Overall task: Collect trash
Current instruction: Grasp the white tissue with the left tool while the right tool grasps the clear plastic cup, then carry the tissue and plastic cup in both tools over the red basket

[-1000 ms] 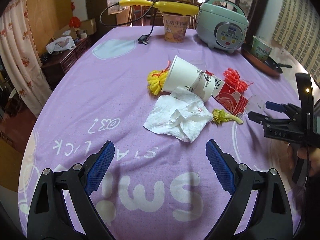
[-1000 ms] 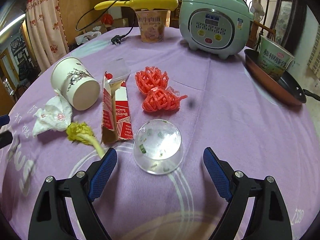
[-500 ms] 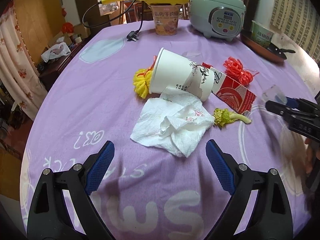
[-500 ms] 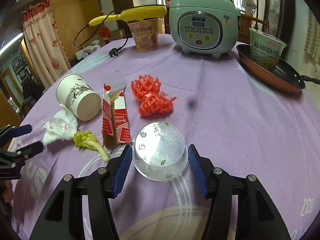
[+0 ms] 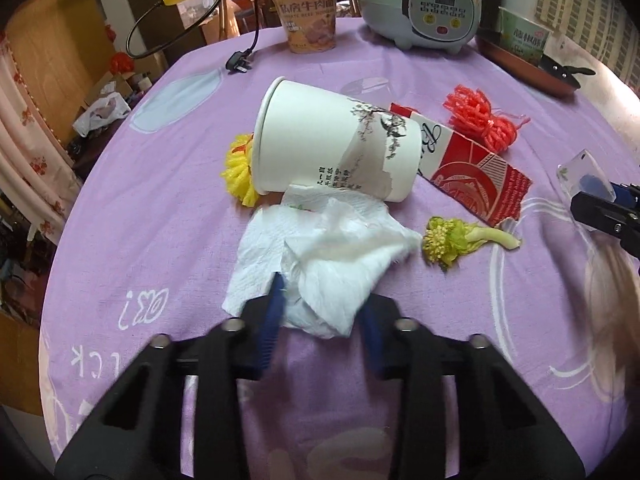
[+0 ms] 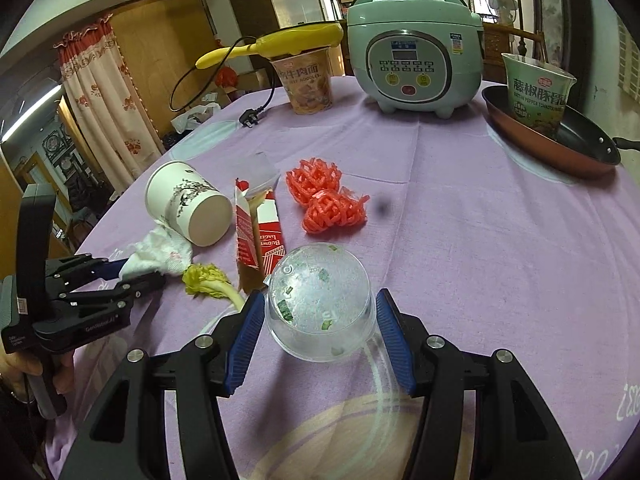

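A crumpled white paper napkin [image 5: 320, 264] lies on the purple tablecloth [image 5: 160, 208], below a tipped white paper cup [image 5: 332, 148]. My left gripper [image 5: 320, 316] has its blue pads closed in on the napkin's near edge. A clear plastic cup [image 6: 320, 300] lies on its side between the pads of my right gripper [image 6: 320, 324], which press its sides. A green vegetable scrap [image 5: 460, 238], a red carton [image 5: 472, 176], red netting [image 5: 480, 116] and yellow netting [image 5: 238, 176] lie around.
At the back stand a green rice cooker [image 6: 412, 64], a noodle cup [image 6: 306, 84] with a yellow corded tool [image 6: 280, 42] on it, and a copper pan [image 6: 548, 140] holding a green noodle cup [image 6: 536, 92]. The table edge drops off at left.
My left gripper moved forward to the napkin and closed on its edge. My right gripper closed further around the clear cup.
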Available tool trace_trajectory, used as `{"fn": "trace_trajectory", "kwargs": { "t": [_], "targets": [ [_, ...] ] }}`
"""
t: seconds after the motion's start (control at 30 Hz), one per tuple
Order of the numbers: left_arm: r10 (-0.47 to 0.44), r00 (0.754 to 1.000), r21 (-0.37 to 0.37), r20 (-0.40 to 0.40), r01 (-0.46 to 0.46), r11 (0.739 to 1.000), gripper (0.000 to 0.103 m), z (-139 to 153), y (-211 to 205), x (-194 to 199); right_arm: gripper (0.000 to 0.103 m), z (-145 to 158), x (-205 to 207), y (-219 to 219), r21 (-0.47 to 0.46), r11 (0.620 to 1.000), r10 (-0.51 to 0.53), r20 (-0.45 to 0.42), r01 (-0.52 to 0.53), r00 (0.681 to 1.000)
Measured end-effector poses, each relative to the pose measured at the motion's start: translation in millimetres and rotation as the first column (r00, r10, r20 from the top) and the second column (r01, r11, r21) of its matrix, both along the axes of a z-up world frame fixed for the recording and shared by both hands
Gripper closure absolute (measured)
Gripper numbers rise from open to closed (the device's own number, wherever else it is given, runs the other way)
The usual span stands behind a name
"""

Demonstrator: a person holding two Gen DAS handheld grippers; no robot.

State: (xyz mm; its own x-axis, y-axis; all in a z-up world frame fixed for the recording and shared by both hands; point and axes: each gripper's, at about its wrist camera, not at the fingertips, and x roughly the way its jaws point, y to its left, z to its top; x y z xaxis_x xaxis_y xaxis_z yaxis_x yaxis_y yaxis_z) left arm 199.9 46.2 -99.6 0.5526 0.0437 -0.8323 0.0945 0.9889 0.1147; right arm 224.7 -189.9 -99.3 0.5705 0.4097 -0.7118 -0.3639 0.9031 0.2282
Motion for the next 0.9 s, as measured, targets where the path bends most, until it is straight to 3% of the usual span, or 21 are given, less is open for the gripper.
{"fn": "trace_trajectory", "kwargs": {
  "t": [0.03, 0.13, 0.47, 0.9],
  "targets": [
    [0.000, 1.000, -0.001, 0.004, 0.000, 1.000, 0.093, 1, 0, -1, 0.046, 0, 0, 0, -0.001, 1.000, 0.000, 0.002, 0.000, 1.000],
    [0.016, 1.000, -0.029, 0.020, -0.015, 0.999, 0.097, 10, 5, -7, 0.046, 1, 0, 0, 0.003, 1.000, 0.000, 0.000, 0.000, 1.000],
    [0.041, 0.997, -0.126, 0.067, -0.032, 0.992, 0.098, 46, 31, -54, 0.046, 10, -16, 6, -0.005, 1.000, 0.011, 0.006, -0.011, 1.000],
    [0.081, 0.987, -0.216, 0.142, -0.049, 0.975, 0.098, 81, 48, -159, 0.046, 49, -94, 24, -0.025, 0.998, 0.061, 0.057, -0.059, 0.997]
  ]
}}
